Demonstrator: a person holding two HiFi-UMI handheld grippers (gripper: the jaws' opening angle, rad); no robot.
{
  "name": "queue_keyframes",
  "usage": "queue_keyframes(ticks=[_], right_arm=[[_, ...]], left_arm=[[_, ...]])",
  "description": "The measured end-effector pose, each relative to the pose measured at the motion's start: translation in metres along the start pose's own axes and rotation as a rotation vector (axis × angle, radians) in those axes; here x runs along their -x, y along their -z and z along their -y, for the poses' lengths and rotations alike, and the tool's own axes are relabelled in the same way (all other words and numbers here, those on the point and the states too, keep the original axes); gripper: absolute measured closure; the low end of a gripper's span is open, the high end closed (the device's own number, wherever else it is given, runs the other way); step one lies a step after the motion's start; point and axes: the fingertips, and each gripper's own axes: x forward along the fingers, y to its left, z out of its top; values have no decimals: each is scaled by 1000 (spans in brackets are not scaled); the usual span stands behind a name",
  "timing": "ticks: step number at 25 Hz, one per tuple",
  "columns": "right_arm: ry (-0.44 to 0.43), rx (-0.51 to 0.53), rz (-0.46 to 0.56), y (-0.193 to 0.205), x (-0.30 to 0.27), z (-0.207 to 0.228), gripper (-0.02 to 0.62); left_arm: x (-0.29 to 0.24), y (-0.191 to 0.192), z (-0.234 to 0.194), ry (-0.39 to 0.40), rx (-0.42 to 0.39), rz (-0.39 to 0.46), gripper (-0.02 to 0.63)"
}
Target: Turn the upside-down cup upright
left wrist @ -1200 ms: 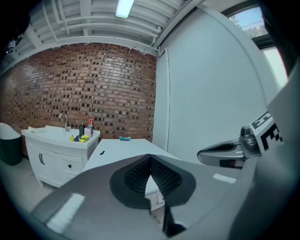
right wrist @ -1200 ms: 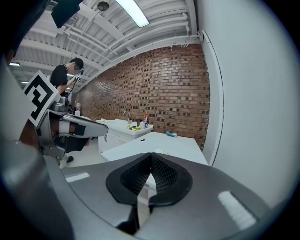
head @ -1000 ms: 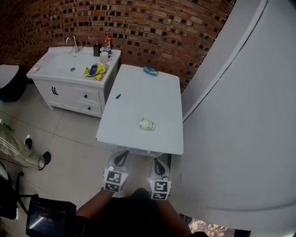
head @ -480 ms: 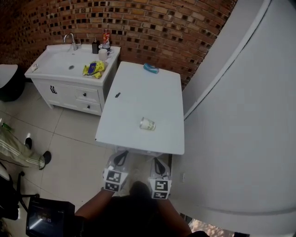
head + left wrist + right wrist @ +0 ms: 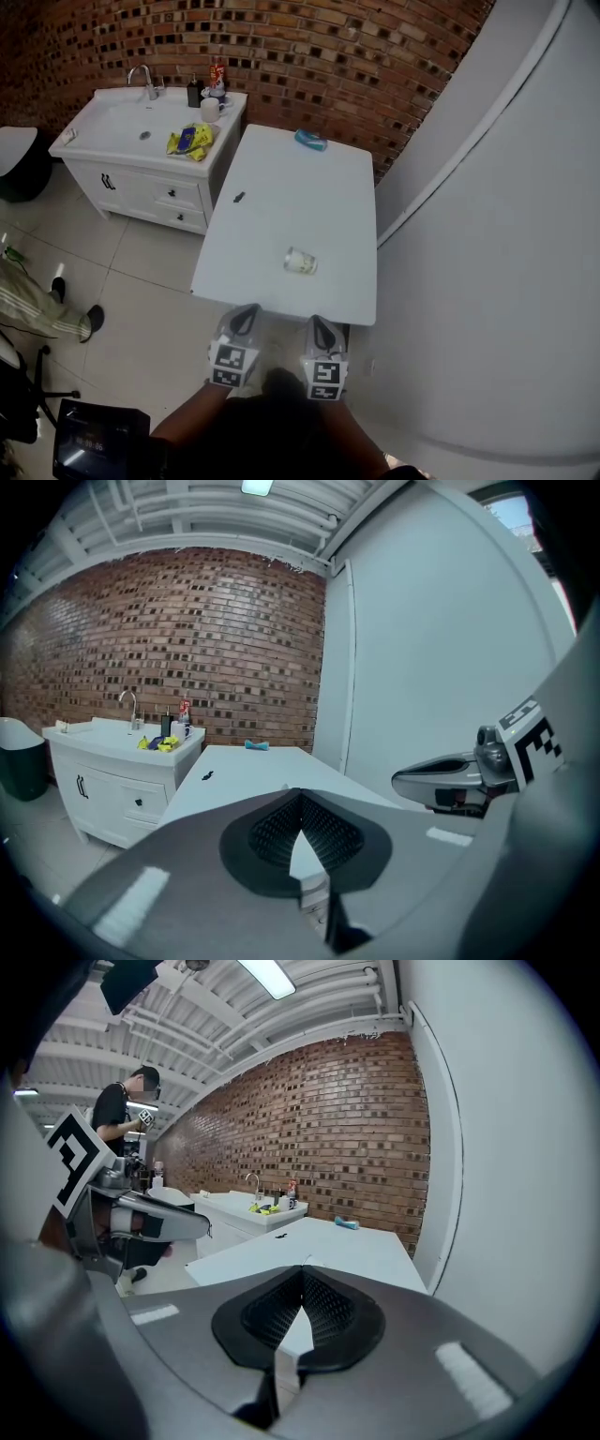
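White cup (image 5: 300, 262) lies well ahead of the closed, empty left gripper (image 5: 246, 316) and right gripper (image 5: 322, 326).

- Left tongs (image 5: 246, 315) and right tongs (image 5: 323, 324), both pinched closed, hang just off the near edge of the white surface (image 5: 281, 178), with nothing between them and that edge.
- The cup (image 5: 300, 262) sits near the front, with bare top all round it and room on either flank.
- A small black object (image 5: 239, 197) lies by the left edge, well apart from the cup, and a blue object (image 5: 310, 141) sits at the far end.
- The right side is tight: a curved white wall (image 5: 487, 234) hugs that edge.
- On the left, a sink cabinet (image 5: 141, 173) stands just beside the far corner, with open tiled floor (image 5: 150, 281) nearer.
- A brick wall (image 5: 328, 47) closes the far end.
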Motion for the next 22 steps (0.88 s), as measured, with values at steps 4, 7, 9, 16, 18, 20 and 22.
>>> queue_keyframes(ticks=[4, 7, 9, 16, 18, 20, 22], right_arm=[[-29, -53, -32, -1, -21, 10, 581], [-74, -81, -41, -7, -41, 16, 581], [-106, -55, -57, -10, -54, 19, 581], [-169, 66, -146, 1, -95, 32, 581], [-192, 80, -156, 2, -102, 30, 581], [-214, 96, -167, 1, -110, 30, 581], [-231, 110, -175, 0, -118, 32, 581]], left_arm=[[-19, -4, -4, -3, 0, -11, 612], [-37, -9, -10, -14, -2, -13, 612], [-48, -14, -12, -20, 1, -12, 612], [-82, -21, -17, -49, 6, -18, 612], [-89, -20, -21, -57, 4, -31, 612], [-97, -24, -25, -66, 3, -38, 612], [-106, -30, -30, -78, -3, -40, 612]])
